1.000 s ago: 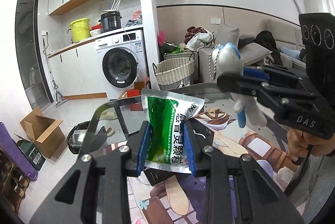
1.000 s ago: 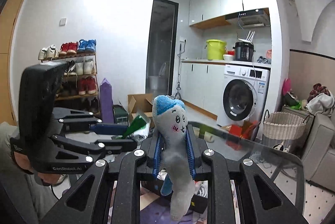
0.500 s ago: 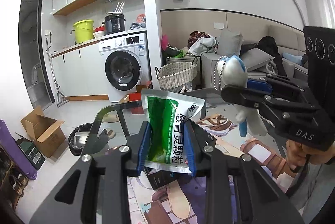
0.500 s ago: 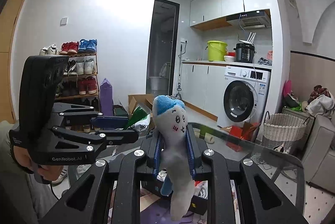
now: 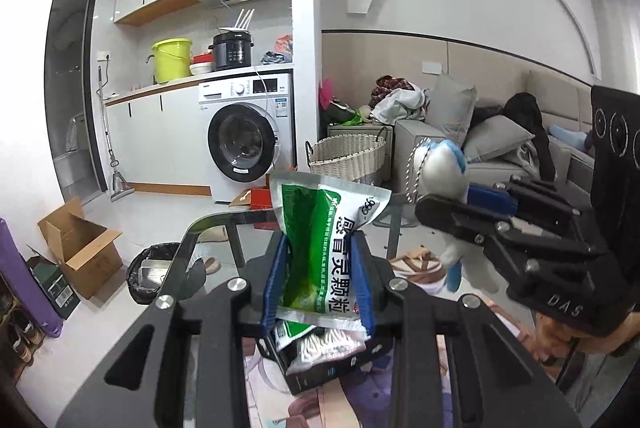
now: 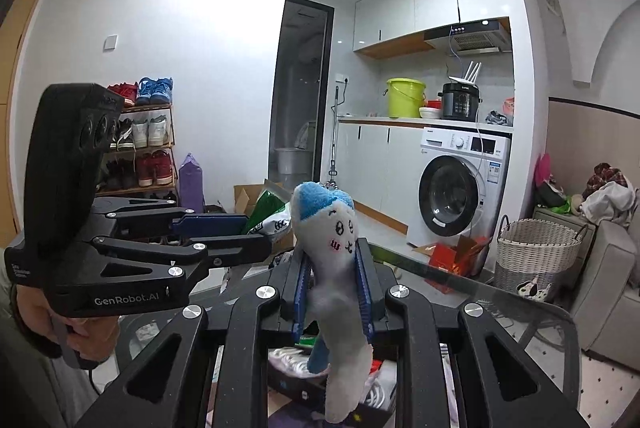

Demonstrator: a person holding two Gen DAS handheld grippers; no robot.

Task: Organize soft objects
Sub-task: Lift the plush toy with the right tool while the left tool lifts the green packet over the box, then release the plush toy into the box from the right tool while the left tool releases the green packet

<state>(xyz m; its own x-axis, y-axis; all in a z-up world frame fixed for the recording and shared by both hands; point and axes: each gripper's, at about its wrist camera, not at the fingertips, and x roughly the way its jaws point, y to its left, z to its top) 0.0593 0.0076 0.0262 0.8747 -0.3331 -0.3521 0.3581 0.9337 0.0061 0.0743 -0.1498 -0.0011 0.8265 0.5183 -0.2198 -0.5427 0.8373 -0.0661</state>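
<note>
My left gripper [image 5: 320,282] is shut on a green and white pouch [image 5: 320,248] and holds it upright, high above a black box [image 5: 320,356] of soft items on the glass table [image 5: 208,228]. My right gripper [image 6: 332,292] is shut on a grey plush toy with a blue top [image 6: 334,268]. The right gripper and its plush [image 5: 444,172] show at the right of the left wrist view. The left gripper with the pouch [image 6: 268,216] shows at the left of the right wrist view. The black box [image 6: 304,380] lies below the plush.
A wicker basket [image 5: 348,160] stands by the sofa [image 5: 500,148]. A washing machine [image 5: 244,136] is behind. A cardboard box [image 5: 80,248] and a bin [image 5: 150,276] stand on the floor at left. A shoe rack [image 6: 140,136] stands by the wall.
Both grippers have risen a little while keeping their hold; the black box with soft items now shows below the pouch.
</note>
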